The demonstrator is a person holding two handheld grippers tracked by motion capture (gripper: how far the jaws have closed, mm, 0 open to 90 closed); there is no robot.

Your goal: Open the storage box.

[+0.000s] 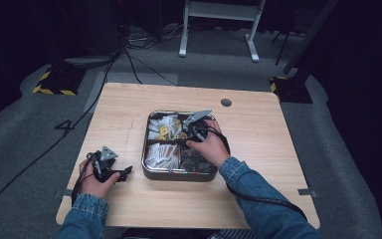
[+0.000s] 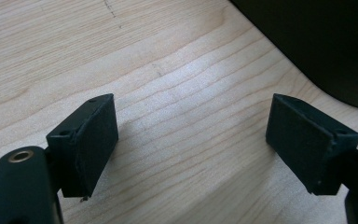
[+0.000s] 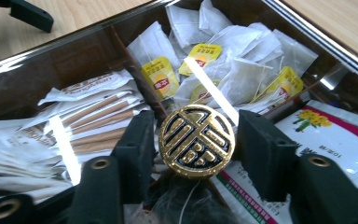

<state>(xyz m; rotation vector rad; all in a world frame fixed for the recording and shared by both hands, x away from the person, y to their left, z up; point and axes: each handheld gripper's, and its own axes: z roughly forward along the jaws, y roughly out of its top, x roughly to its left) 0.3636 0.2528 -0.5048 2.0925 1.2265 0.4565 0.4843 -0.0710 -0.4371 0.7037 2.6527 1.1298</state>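
Observation:
A round gold and black disc (image 3: 196, 140) with a raised emblem sits between the jaws of my right gripper (image 3: 196, 127), and both pads press on its rim. In the high view my right gripper (image 1: 188, 135) hangs over the middle of the metal tray (image 1: 179, 176). Below the disc lie white tea bags with yellow tags (image 3: 242, 70), paper stick packets (image 3: 98, 116) and a flower-printed sachet (image 3: 328, 135). My left gripper (image 1: 125, 173) rests on the table (image 1: 124, 114) left of the tray. In the left gripper view it (image 2: 191, 128) stands open over bare wood, nothing between the pads.
The tray's dark corner (image 2: 317, 42) lies just ahead of the left gripper. A round cable hole (image 1: 226, 102) is at the table's back edge. A black cable (image 1: 258, 196) trails from the right hand. Bare wood lies right of the tray.

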